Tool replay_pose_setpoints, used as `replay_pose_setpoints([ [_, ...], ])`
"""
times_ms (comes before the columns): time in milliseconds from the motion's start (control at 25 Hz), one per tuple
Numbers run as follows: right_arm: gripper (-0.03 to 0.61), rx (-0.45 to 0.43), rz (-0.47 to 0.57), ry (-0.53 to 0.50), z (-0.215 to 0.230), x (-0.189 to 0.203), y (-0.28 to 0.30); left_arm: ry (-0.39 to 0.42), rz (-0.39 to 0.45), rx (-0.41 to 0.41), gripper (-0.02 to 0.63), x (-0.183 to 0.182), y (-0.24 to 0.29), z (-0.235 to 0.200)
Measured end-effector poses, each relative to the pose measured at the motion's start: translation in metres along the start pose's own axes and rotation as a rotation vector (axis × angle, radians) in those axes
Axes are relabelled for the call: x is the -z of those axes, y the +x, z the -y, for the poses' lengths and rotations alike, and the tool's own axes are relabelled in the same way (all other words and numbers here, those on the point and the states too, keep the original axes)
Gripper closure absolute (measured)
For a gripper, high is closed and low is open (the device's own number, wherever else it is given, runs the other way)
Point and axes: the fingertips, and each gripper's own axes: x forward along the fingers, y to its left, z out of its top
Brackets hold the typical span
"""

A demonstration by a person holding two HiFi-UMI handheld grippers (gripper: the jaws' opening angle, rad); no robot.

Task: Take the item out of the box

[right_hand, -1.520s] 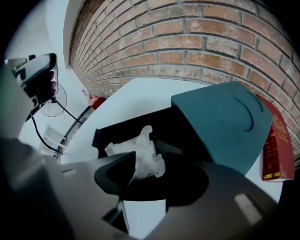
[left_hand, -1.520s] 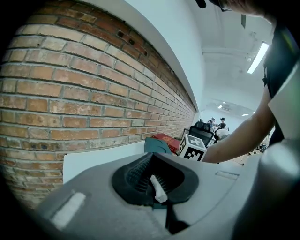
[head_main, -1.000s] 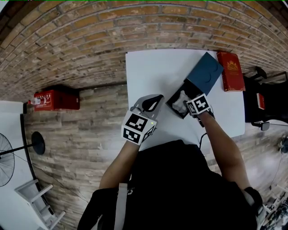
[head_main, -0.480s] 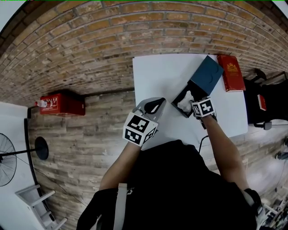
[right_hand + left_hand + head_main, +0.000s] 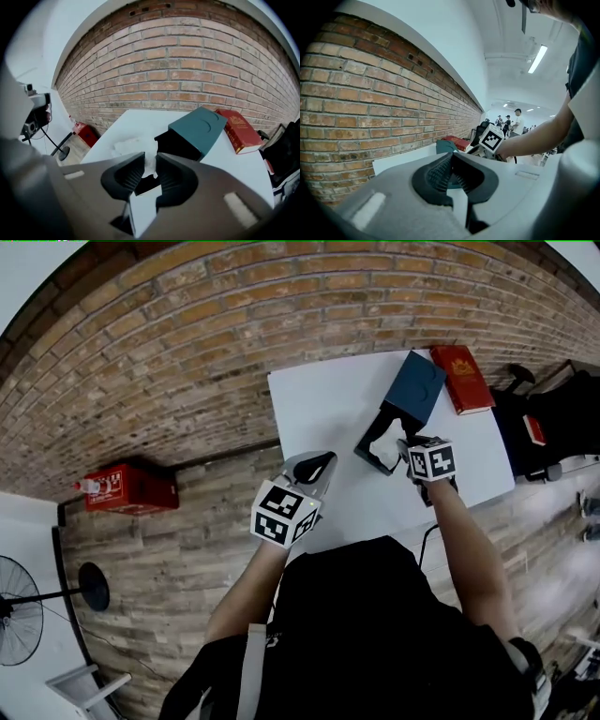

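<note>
The step in hand looks like drawing the white crumpled item (image 5: pixel 129 146) clear of the black inner tray (image 5: pixel 180 143), which stands slid out of the teal box sleeve (image 5: pixel 201 126). To do it well, the pull should run up and back toward the person, slowly. The item looks soft, like paper or film, and a snatch could tear it or drag the light tray along. The pinch looks to sit only on an edge fold, so it could slip; a deeper bite may be needed if it does.

The right gripper (image 5: pixel 150 164) has its jaws drawn nearly together, with a white fold of the item caught in the narrow gap between them. The bulk of the item spreads just ahead of the jaws and to their left. The tray's open end lies just ahead and right, the sleeve beyond it, and a red book (image 5: pixel 241 131) farther right on the white table (image 5: pixel 136 119). Whether the item is fully free of the tray I cannot tell.

The left gripper (image 5: pixel 451 161) hangs over the table's near edge, well apart from the box, with its jaws meeting at the tips and nothing between them. It could steady the sleeve if the tray starts to slide.
</note>
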Motion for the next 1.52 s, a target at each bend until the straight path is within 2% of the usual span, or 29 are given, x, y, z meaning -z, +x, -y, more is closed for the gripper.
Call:
replay_pose_setpoints([
  [360,0.505,-0.015,0.191,0.068,-0.005,-0.023,-0.07,0.04,0.052,0.043,0.611,-0.03,0.016,0.018],
  [720,0.508,-0.028,0.363,0.115,0.035,-0.047,-0.148,0.041,0.087,0.057,0.611,-0.069,0.073,0.052],
  [960,0.514,-0.068,0.456,0.106,0.058,-0.044,-0.201,0.051,0.102,0.042,0.611,-0.087,0.095,0.089],
  [1160,0.515,-0.065,0.535,0.088,0.082,-0.039,-0.243,0.062,0.094,0.031,0.611,-0.088,0.11,0.11],
  [1520,0.52,-0.034,0.707,0.195,0.136,-0.018,-0.317,0.079,0.113,0.023,0.611,-0.104,0.117,0.136],
])
